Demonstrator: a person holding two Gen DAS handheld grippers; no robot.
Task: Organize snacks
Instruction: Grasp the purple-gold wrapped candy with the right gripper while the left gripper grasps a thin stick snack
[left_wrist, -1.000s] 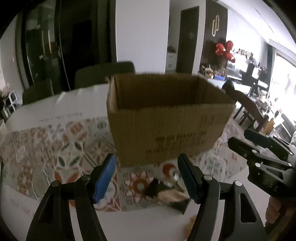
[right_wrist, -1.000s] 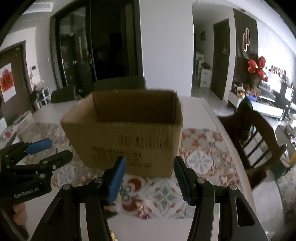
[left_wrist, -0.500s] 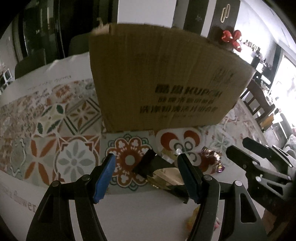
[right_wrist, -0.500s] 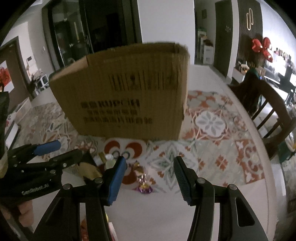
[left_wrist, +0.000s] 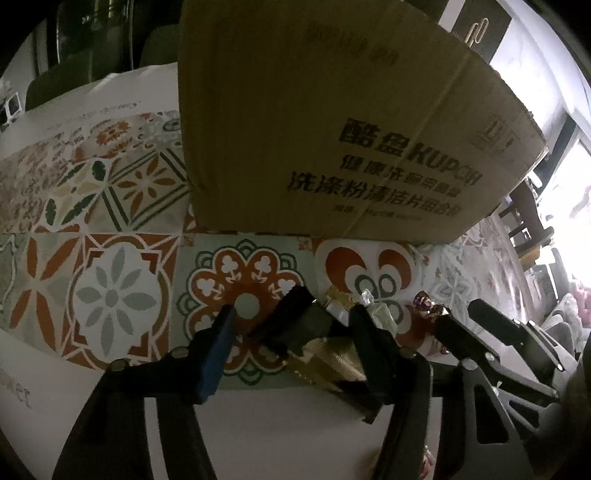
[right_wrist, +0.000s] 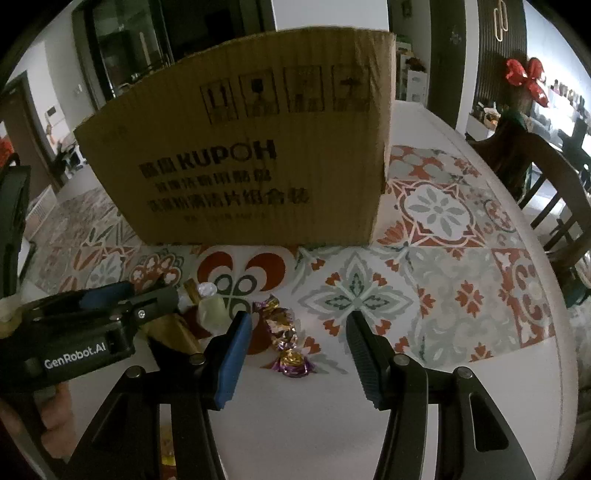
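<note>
Left gripper (left_wrist: 295, 325) jaws are closing around the black-and-gold snack packet (left_wrist: 314, 332), not yet pinching it. Right gripper (right_wrist: 299, 328) is sitting open over purple-gold candies (right_wrist: 284, 332), all lying on the patterned tablecloth (right_wrist: 443, 258) just before the cardboard box (right_wrist: 258, 155).

left gripper (left_wrist: 291, 325) lowered, closing around black-gold packet (left_wrist: 314, 339) | right gripper (right_wrist: 299, 325) lowered

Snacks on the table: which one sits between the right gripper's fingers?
The purple-and-gold wrapped candy, between the right gripper fingers, untouched. The black-and-gold packet and the pale clear-wrapped sweet lie by the left gripper.
</note>
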